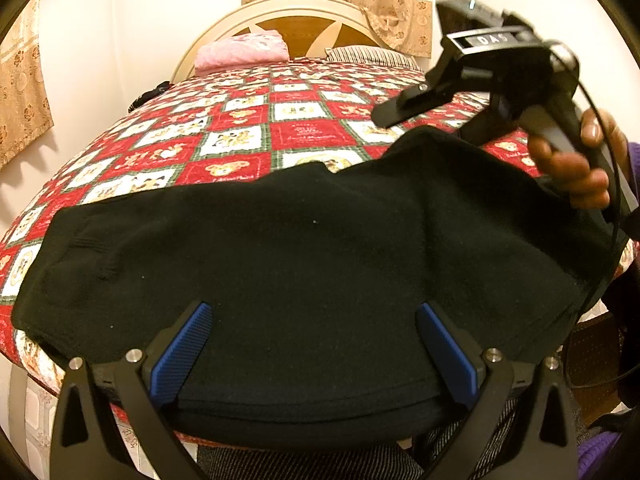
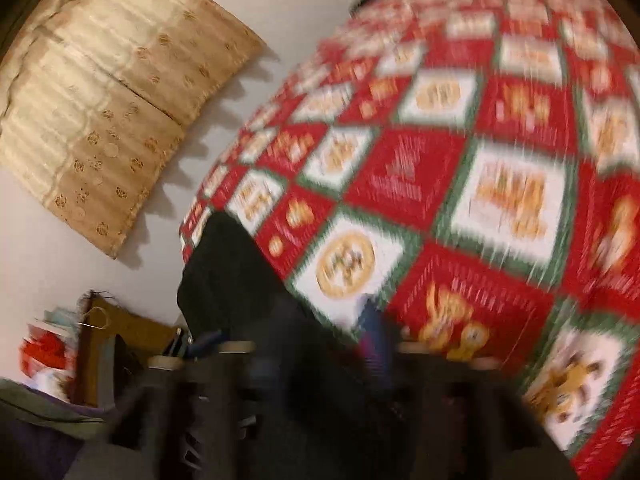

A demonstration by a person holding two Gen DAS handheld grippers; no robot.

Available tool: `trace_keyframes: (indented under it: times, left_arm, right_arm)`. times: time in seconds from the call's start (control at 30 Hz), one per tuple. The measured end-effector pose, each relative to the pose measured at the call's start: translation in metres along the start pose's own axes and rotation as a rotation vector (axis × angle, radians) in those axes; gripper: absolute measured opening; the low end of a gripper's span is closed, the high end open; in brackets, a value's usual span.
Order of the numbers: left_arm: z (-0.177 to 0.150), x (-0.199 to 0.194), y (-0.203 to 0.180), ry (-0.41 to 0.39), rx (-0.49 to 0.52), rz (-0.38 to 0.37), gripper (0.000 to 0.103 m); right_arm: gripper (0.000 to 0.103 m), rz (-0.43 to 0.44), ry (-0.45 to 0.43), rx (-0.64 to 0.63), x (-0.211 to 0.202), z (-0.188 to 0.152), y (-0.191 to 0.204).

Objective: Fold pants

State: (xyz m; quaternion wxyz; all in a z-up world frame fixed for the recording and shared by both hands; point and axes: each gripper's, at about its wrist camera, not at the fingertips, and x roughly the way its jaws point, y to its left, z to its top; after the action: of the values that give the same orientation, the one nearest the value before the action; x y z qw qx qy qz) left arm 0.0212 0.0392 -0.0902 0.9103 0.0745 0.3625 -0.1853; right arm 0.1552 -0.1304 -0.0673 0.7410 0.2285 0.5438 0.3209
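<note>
The black pants (image 1: 304,248) lie folded across the near edge of the bed, on a red and white patchwork quilt (image 1: 240,136). My left gripper (image 1: 314,344) is open, its blue pads (image 1: 180,356) spread wide just above the near hem of the pants. My right gripper (image 1: 384,118) is held up at the right, above the far right corner of the pants; its fingers look close together with nothing seen between them. The right wrist view is badly blurred: dark cloth (image 2: 240,280) lies beside the fingers (image 2: 372,344), and the quilt (image 2: 480,160) fills the right.
A pink folded cloth (image 1: 244,50) and a striped pillow (image 1: 372,56) lie at the headboard (image 1: 300,20). Beige curtains (image 1: 24,92) hang on the walls. Boxes and clutter (image 2: 60,352) stand beside the bed at the left.
</note>
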Motion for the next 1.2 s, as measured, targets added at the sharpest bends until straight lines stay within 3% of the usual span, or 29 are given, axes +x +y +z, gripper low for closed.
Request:
trace_keyframes:
  times: [0.13,0.2,0.27,0.33,0.43,0.47,0.5,0.53,0.6,0.7,0.83,0.87,0.93,1.03,1.1,1.13,1.17,1.2]
  left_arm:
    - [0.0,0.0,0.0,0.0,0.0,-0.001,0.103]
    - [0.0,0.0,0.0,0.0,0.0,-0.001,0.103]
    - [0.0,0.0,-0.001,0.0,0.0,0.0,0.103]
    - [0.0,0.0,-0.001,0.0,0.0,0.001,0.103]
    - [0.0,0.0,-0.001,0.001,0.001,0.001,0.103]
    - [0.0,-0.001,-0.001,0.002,0.002,0.001,0.103]
    - [-0.001,-0.001,-0.001,0.002,0.002,0.0,0.103]
    - [-0.001,-0.001,-0.001,0.003,0.003,-0.001,0.103]
    - [-0.001,-0.001,-0.001,0.002,0.004,-0.001,0.103]
    - [0.0,0.0,-0.001,0.0,0.0,0.0,0.103]
    - [0.004,0.003,0.0,0.002,-0.015,0.01,0.103]
    - [0.005,0.004,0.0,0.002,-0.02,0.015,0.103]
    - [0.007,0.006,-0.001,0.003,-0.028,0.022,0.103]
    - [0.008,0.008,-0.002,0.001,-0.028,0.03,0.103]
    - [0.009,0.009,-0.001,0.001,-0.031,0.028,0.103]
    - [0.009,0.009,-0.001,0.002,-0.03,0.027,0.103]
    - [0.008,0.008,-0.001,0.002,-0.028,0.025,0.103]
    - [0.008,0.008,-0.001,0.003,-0.025,0.022,0.103]
  right_arm:
    - [0.068,0.11,0.096,0.04,0.013,-0.014,-0.004]
    - [0.068,0.273,0.208,0.066,0.025,-0.021,0.003]
    - [0.068,0.325,0.28,0.054,0.039,-0.026,0.013]
    - [0.068,0.287,0.272,0.042,0.049,-0.024,0.019]
    - [0.068,0.322,0.208,0.134,0.056,-0.012,0.011]
    - [0.053,0.323,0.167,0.133,0.055,-0.009,0.01]
    - [0.033,0.301,0.142,0.106,0.053,-0.008,0.013]
    - [0.004,0.256,0.151,0.06,0.055,-0.008,0.018]
    - [0.004,0.207,0.14,0.006,0.052,-0.013,0.029]
    - [0.004,0.118,0.044,-0.144,0.03,-0.012,0.056]
    - [0.003,-0.093,-0.055,-0.378,0.018,-0.012,0.092]
    - [0.003,-0.187,-0.085,-0.458,0.021,-0.015,0.1]
    - [0.003,-0.312,-0.119,-0.566,0.029,-0.021,0.105]
    - [0.003,-0.481,-0.083,-0.667,0.061,-0.026,0.091]
    - [0.005,-0.474,-0.084,-0.703,0.067,-0.027,0.076]
    - [0.013,-0.463,-0.095,-0.697,0.065,-0.025,0.074]
    - [0.036,-0.467,-0.1,-0.668,0.061,-0.019,0.071]
    - [0.047,-0.469,-0.123,-0.632,0.053,-0.011,0.067]
